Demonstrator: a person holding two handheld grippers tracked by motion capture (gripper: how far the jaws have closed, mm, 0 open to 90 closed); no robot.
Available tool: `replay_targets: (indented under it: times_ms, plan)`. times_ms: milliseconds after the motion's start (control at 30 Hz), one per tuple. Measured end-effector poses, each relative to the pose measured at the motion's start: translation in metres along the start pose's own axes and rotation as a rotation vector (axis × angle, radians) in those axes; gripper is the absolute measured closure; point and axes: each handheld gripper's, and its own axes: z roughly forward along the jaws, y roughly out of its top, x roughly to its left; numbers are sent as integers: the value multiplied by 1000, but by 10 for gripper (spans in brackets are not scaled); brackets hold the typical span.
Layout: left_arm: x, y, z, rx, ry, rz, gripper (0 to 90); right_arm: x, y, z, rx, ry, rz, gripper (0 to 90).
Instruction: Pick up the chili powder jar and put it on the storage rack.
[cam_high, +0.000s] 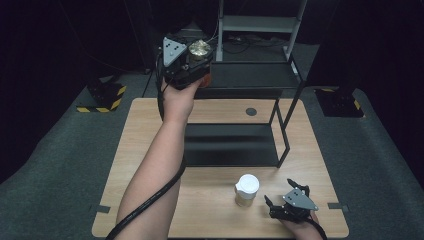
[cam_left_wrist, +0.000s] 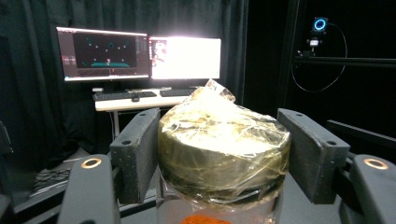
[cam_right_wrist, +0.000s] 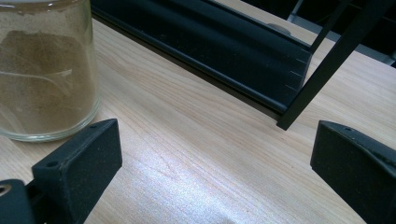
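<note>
Gold-lidded jar clamped in left tongs, raised at 12 o'clock for shelving; right tongs apart, resting on tabletop.

Jar on table, before rack
</note>
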Motion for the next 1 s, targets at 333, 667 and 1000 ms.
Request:
replay_targets:
  times_ms: [333,667,1000]
  plan:
    - [-5,4,-1,8,17,15,232,1,1,0,4,-1,-2,9]
    - [-11,5,-6,36,40,27,3,2,1,0,6,-3,-11,9]
    - [-16,4,-18,33,29,43,3,3,2,0,9,-4,-17,9]
